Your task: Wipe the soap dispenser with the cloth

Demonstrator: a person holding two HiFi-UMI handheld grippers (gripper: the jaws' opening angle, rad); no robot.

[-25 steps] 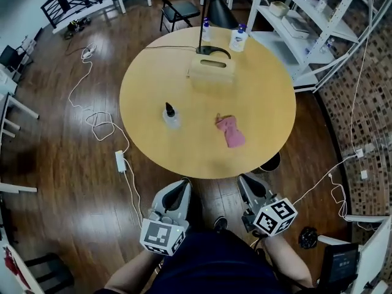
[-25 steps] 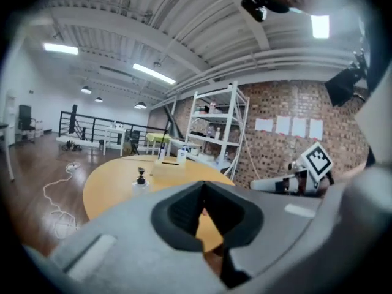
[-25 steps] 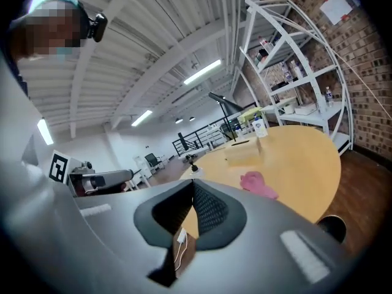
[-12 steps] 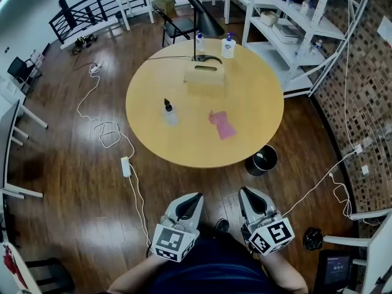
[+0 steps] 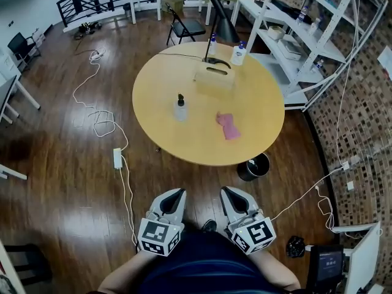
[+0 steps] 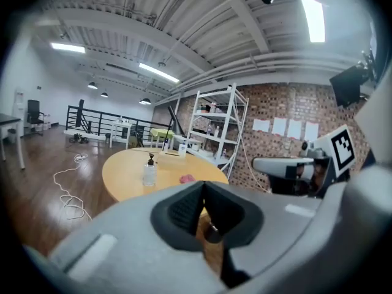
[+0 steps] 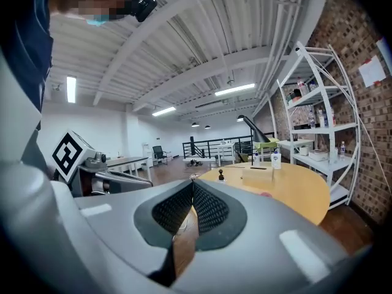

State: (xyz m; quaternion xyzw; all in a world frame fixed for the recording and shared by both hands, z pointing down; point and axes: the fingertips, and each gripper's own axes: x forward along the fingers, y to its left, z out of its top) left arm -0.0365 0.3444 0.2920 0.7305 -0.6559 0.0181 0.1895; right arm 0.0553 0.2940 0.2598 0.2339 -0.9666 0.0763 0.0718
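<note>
Well, box (image 5: 213, 77), lamp (image 5: 223, 24), btls (image 5: 239, 55) stand beyond dispenser (image 5: 180, 110) & cloth (image 5: 228, 126).

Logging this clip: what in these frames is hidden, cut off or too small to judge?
Soap dispenser: fill level, too small in the head view, too distant in the left gripper view.
Cloth: only a pink sliver in the right gripper view, behind the shut right tongs.
Bin: partly under the table edge, head view; contents too dark.
White bottle: label too small, head view.

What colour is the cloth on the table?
The cloth is pink, clearest in the head view.
</note>
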